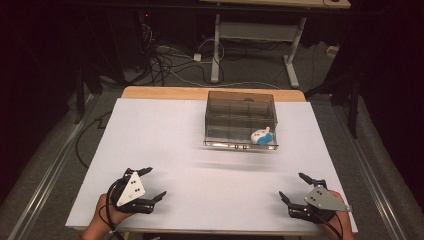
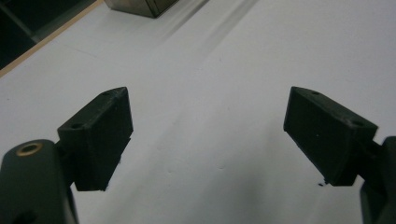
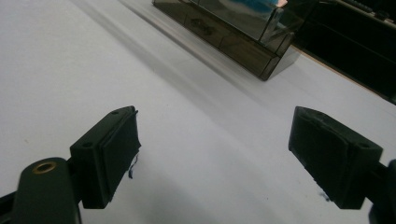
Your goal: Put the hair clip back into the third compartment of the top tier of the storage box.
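Resting near the table's front edge, my left gripper (image 1: pixel 151 183) and right gripper (image 1: pixel 295 188) gaped wide, empty, well apart from the smoky transparent plastic drawer box (image 1: pixel 240 119), presumably staged for approach.

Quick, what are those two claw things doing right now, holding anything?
Left tool: open, holding nothing, above the white table.
Right tool: open, holding nothing.

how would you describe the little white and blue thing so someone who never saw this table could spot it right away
Start at the white table and find the smoky see-through box at its far edge. Its bottom drawer is pulled out toward the person. The small white and blue toy lies in that drawer's right end, the lone bright, colourful thing in the otherwise grey box.
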The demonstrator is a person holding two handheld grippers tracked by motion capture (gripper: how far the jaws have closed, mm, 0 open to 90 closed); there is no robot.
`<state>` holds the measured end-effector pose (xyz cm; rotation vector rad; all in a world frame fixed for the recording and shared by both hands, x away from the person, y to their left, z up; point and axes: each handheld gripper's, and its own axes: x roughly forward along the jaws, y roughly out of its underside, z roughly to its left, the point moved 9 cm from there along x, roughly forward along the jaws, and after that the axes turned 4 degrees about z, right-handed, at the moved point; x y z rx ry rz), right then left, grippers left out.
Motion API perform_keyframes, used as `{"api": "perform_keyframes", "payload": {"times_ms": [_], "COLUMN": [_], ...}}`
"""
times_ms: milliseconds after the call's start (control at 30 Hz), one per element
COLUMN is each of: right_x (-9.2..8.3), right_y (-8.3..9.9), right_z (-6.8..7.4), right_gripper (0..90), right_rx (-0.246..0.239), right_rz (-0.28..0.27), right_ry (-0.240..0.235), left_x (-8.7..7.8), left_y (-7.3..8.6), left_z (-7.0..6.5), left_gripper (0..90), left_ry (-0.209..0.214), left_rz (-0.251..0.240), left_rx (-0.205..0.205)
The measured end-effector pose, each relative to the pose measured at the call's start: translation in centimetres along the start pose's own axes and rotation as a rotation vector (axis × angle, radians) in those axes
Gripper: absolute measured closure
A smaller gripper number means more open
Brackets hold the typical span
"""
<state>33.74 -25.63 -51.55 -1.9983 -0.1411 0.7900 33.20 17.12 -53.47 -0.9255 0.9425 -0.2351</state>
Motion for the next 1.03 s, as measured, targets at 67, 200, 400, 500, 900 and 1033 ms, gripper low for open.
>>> {"api": "perform_keyframes", "payload": {"times_ms": [67,200,400,500,900,1033], "right_x": [-0.07,-0.34,-0.38,-0.37,-0.54,-0.43], "right_y": [-0.04,-0.26,-0.3,-0.33,-0.47,-0.43], "right_z": [-0.05,-0.19,-0.18,-0.14,-0.23,-0.28], "right_gripper": [16.4,16.5,16.4,16.4,16.4,16.5], "right_rx": [0.004,0.006,0.005,0.0,-0.002,0.003], "right_rz": [-0.003,-0.015,-0.014,-0.016,-0.016,-0.013], "right_ry": [0.003,0.004,0.005,0.003,0.007,0.01], "left_x": [0.02,0.12,0.1,0.1,0.14,0.18], "left_y": [0.0,0.01,0.05,0.11,0.17,0.16], "left_z": [-0.04,-0.12,-0.08,0.03,0.38,0.46], "left_gripper": [15.2,15.2,15.2,15.2,15.2,15.2], "left_ry": [0.0,0.003,0.002,0.0,-0.007,-0.008], "left_rz": [0.003,0.006,0.008,0.008,0.01,0.011], "left_rx": [0.004,0.005,0.007,0.002,-0.009,-0.011]}}
